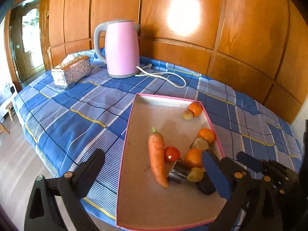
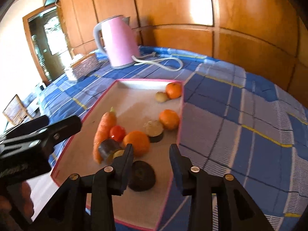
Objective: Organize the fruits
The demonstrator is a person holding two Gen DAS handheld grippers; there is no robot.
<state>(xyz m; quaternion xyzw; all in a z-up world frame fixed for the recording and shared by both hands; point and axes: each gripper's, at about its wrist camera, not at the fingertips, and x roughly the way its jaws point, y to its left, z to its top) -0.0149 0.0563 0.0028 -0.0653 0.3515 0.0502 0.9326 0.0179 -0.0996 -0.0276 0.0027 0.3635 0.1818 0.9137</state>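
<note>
A pink-rimmed shallow box (image 1: pixel 123 150) (image 2: pixel 173 182) lies on the blue plaid table. In it are a carrot (image 1: pixel 156 157) (image 2: pixel 104 130), a small tomato (image 1: pixel 171 153) (image 2: pixel 117 132), three oranges (image 1: pixel 195 109) (image 1: pixel 206 135) (image 2: pixel 137 143), small pale fruits (image 1: pixel 187 115) (image 2: pixel 154 128), a cut eggplant piece (image 1: pixel 179 171) (image 2: pixel 108 149) and a dark round fruit (image 2: pixel 141 176). My left gripper (image 1: pixel 154 171) is open over the box's near part, beside the carrot. My right gripper (image 2: pixel 152 154) is open, hovering just above the dark fruit, empty. It shows in the left wrist view (image 1: pixel 233 163).
A pink electric kettle (image 1: pixel 121 48) (image 2: pixel 119 42) with a white cord (image 1: pixel 169 77) stands at the back of the table. A silver tissue box (image 1: pixel 72 71) sits at the back left. Wooden wall panels close off the back. The table's left edge drops to the floor.
</note>
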